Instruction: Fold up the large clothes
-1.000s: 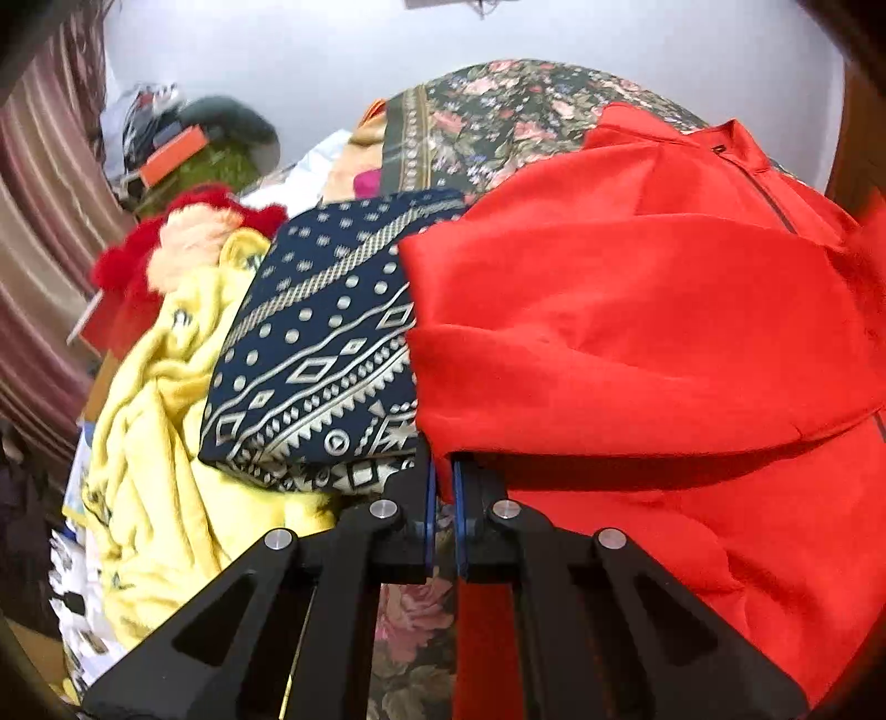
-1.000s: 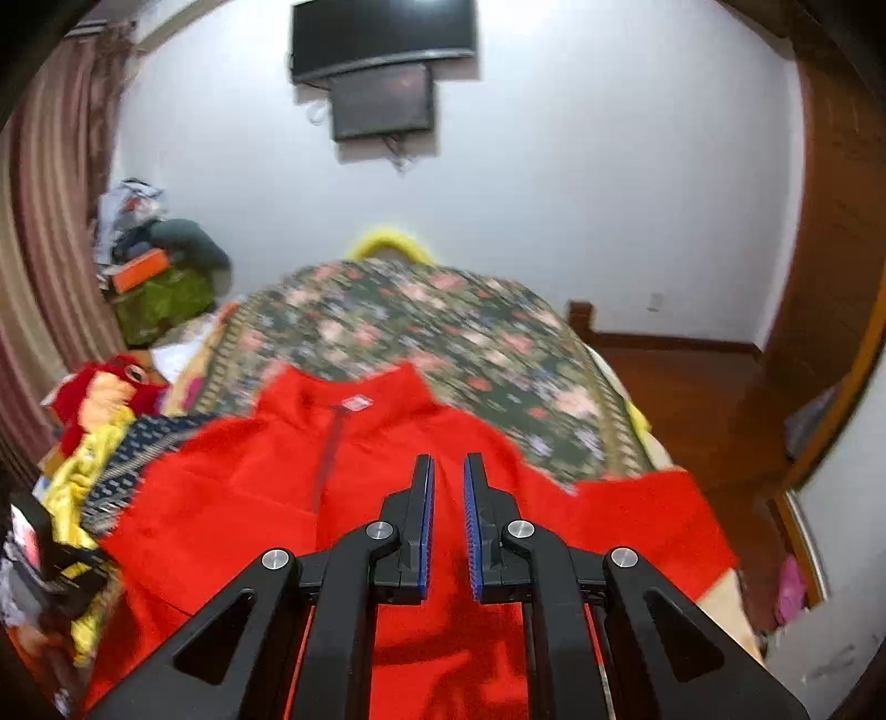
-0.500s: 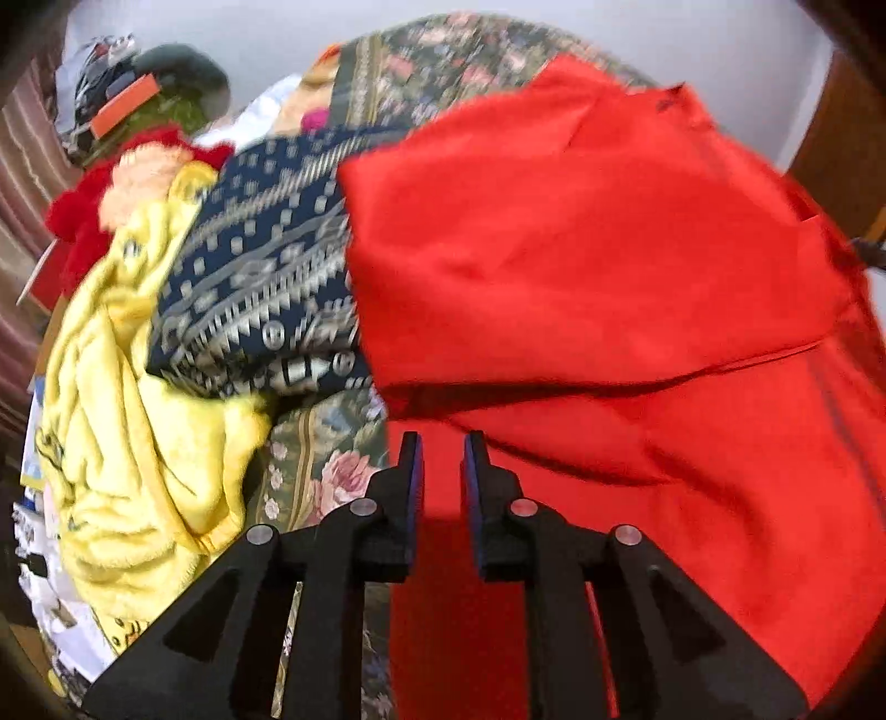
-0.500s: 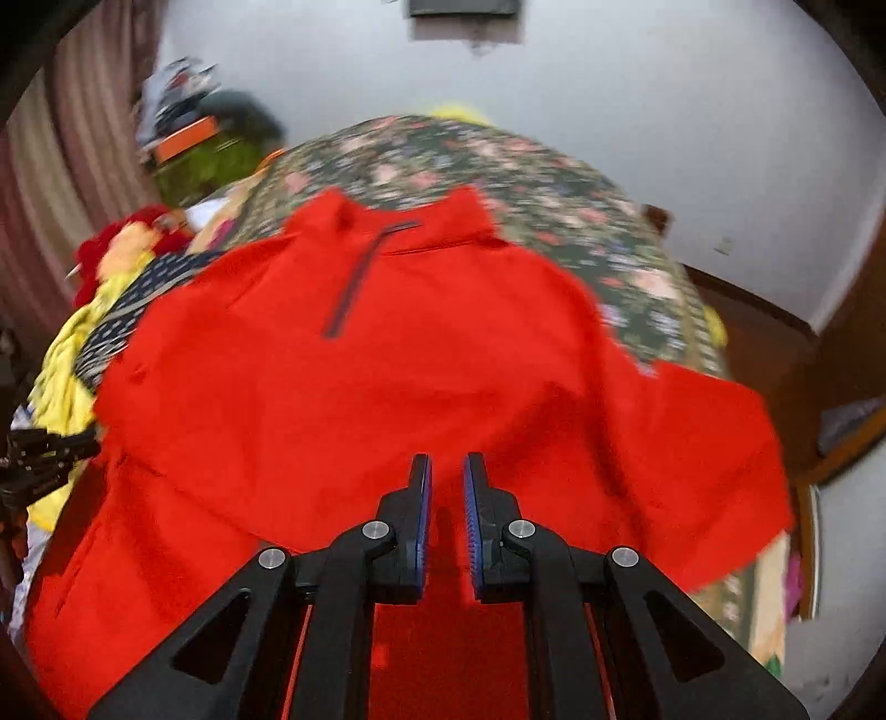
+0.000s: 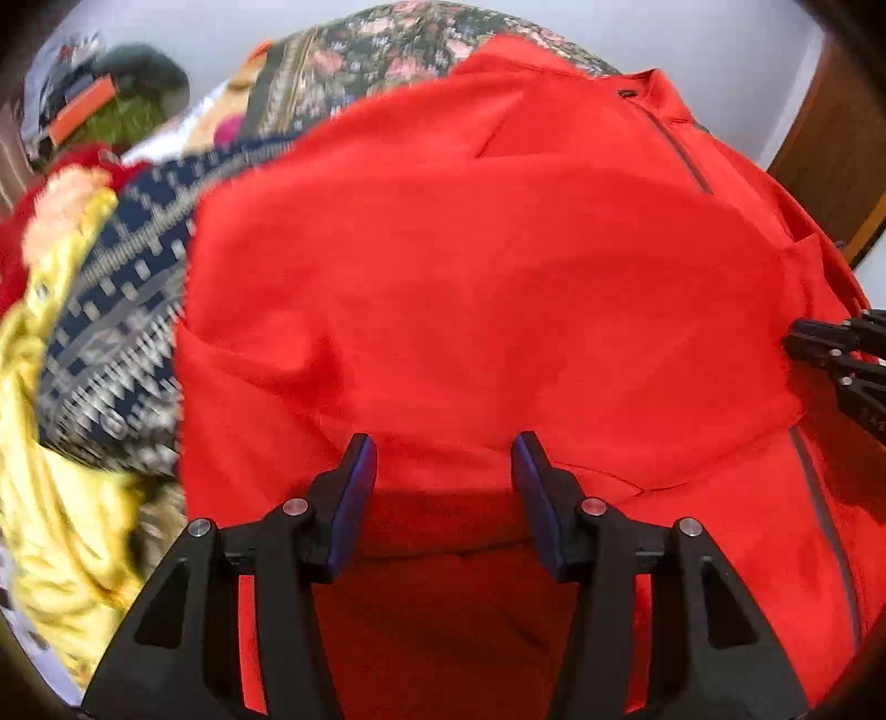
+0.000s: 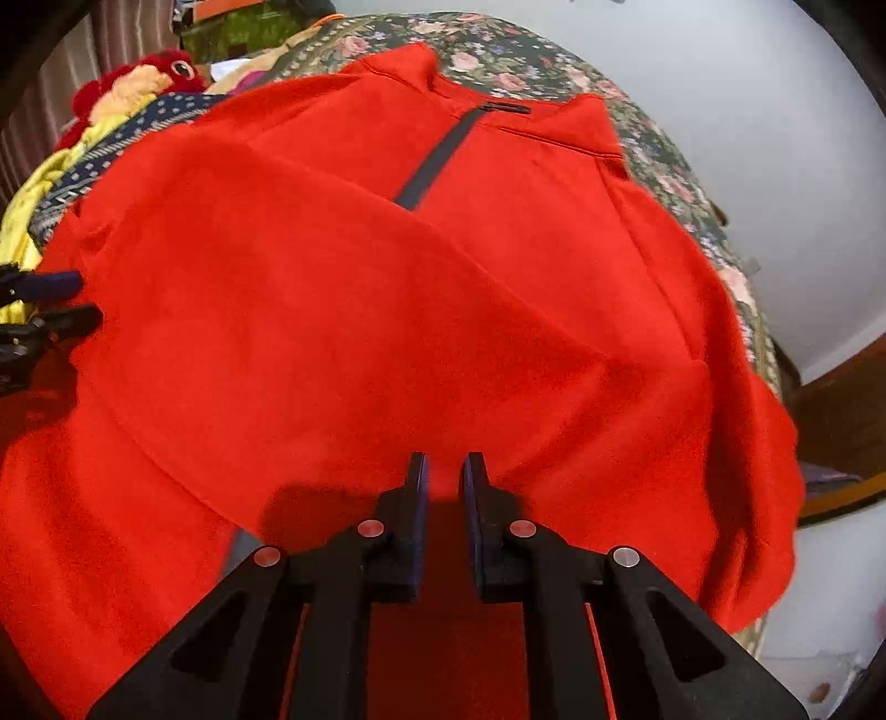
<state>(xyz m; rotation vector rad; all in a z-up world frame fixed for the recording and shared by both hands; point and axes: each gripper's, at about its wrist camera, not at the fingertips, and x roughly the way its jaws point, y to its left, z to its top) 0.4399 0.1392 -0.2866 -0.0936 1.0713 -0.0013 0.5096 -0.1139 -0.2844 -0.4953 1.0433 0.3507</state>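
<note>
A large red zip-neck top [image 5: 487, 266] lies spread on the floral bedspread [image 5: 360, 50], its left sleeve folded across the chest. It fills the right wrist view [image 6: 360, 288] too. My left gripper [image 5: 443, 465] is open and empty, just above the folded sleeve's near edge. My right gripper [image 6: 444, 476] has its fingers a narrow gap apart, with nothing between them, low over the red cloth near the hem. Each gripper shows at the edge of the other's view: the right one [image 5: 830, 343] and the left one [image 6: 50, 304].
A folded navy patterned cloth [image 5: 111, 343], a yellow blanket [image 5: 61, 526] and a red plush toy [image 6: 144, 77] lie at the bed's left side. A white wall [image 6: 775, 138] and wooden furniture [image 6: 841, 415] stand to the right. The right sleeve [image 6: 747, 498] hangs over the bed's right edge.
My left gripper let go of the red sleeve, opened wide and moved right over the top. My right gripper dropped lower and closer to the cloth.
</note>
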